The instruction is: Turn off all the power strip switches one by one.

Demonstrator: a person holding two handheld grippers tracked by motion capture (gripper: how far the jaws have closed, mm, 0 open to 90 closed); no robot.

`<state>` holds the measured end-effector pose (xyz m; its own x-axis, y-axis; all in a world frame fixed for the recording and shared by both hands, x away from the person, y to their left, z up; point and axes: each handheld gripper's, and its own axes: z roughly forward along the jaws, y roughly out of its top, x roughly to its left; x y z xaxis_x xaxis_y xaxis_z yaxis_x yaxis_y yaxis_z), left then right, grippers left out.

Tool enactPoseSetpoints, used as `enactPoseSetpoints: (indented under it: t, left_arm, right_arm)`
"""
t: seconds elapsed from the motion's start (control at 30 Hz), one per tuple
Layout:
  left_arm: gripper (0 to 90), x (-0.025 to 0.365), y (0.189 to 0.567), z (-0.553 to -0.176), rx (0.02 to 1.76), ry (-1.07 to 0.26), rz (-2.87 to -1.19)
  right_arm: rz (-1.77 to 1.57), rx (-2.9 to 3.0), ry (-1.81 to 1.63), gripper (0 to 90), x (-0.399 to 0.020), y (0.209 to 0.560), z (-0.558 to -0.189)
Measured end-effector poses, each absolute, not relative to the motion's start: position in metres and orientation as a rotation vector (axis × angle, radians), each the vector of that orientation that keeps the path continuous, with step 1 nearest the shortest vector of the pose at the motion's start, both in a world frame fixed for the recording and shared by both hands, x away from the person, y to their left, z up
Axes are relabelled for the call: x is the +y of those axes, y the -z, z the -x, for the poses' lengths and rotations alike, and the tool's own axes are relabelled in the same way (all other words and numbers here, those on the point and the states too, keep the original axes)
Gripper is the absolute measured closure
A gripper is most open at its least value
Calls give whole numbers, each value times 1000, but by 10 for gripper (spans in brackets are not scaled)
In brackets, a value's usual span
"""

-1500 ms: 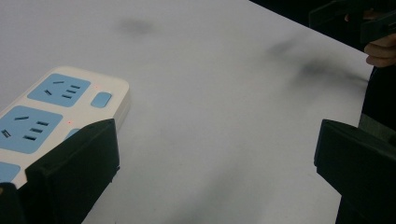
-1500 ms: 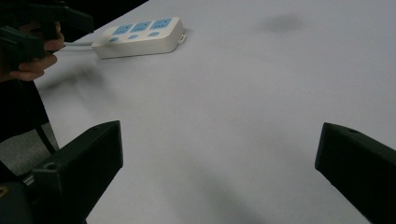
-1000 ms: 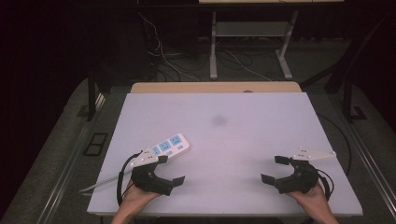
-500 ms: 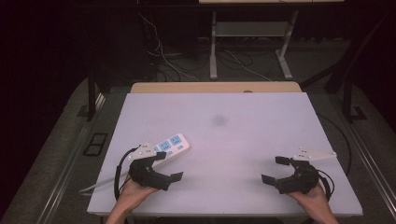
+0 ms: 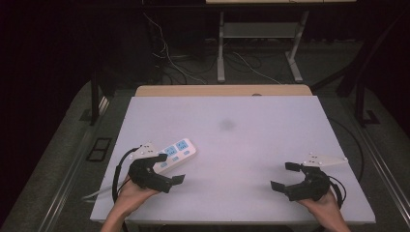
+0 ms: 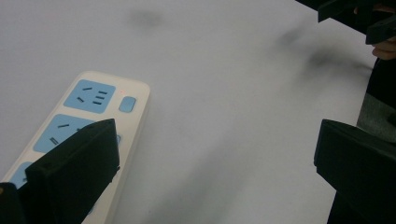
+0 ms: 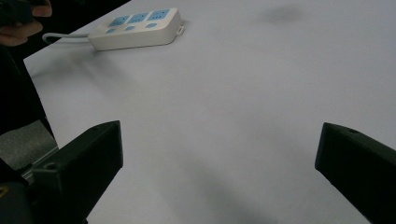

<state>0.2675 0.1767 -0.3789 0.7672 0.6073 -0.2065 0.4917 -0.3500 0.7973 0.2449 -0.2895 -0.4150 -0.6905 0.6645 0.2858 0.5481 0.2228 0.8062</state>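
A white power strip (image 5: 175, 151) with blue sockets lies on the pale desk (image 5: 232, 145) near its left front corner (its cord runs off toward the desk's left edge). The left gripper (image 5: 170, 170) sits just beside and partly over the strip, jaws released and wide apart. The right gripper (image 5: 286, 176) rests well apart near the right front, jaws also spread, grasping nothing.
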Motion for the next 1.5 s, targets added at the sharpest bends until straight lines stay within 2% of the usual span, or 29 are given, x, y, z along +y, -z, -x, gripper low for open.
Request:
enactPoseSetpoints:
  t: [0.8,1.5]
  left_arm:
    - [0,192,362,-281,843,-167,-2066]
    - [0,209,366,-297,911,-172,-2107]
  right_arm:
    - [-1179,2364,-1468,5,-290,416,-245]
    - [-1185,2366,-1465,5,-290,417,-245]
